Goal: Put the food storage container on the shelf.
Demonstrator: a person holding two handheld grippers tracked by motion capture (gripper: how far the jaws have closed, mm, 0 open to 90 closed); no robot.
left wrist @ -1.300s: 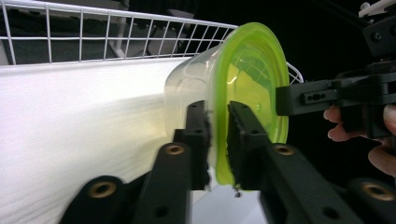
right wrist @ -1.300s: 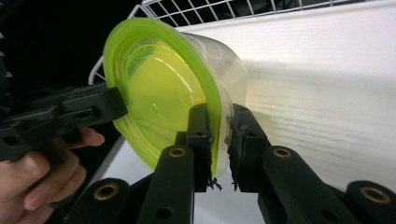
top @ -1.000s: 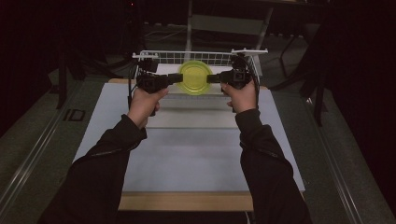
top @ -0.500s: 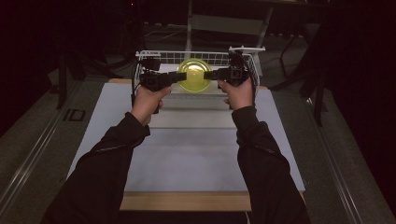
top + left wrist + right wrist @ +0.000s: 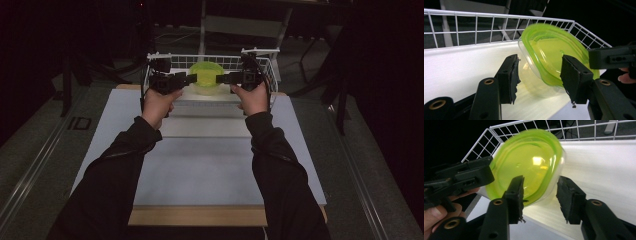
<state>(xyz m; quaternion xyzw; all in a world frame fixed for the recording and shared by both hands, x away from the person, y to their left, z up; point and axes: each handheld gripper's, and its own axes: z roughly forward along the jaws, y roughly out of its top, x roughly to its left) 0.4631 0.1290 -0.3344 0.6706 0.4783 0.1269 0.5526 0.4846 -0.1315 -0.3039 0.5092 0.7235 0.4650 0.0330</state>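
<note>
Resting tilted inside a white wire basket (image 5: 270, 70) at the far end of the table (image 5: 210, 165), a clear container (image 5: 534, 80) with a green lid (image 5: 554, 50), lid face turned up and toward the near side. Seen from above, container (image 5: 206, 76) between the two grippers, left gripper (image 5: 192, 78) at its left edge, right gripper (image 5: 220, 78) at its right edge, each pointing inward at it. Held by a hand apiece, left hand (image 5: 157, 102) and right hand (image 5: 253, 97), dark sleeves running back toward the near edge. In the left gripper view, left gripper (image 5: 539, 72) with jaws spread wide, pads on either side of the container's lower rim, a gap showing at each pad, nothing clamped; other gripper reaching in from the right edge. In the right gripper view, right gripper (image 5: 540, 192) likewise spread wide, one pad in front of the lid (image 5: 526, 162), the other off to the side over the basket's white liner (image 5: 604, 170), gripping nothing. Container's lower edge on that liner, upper rim near the basket's corner wires; touching them or not, cannot tell.
</note>
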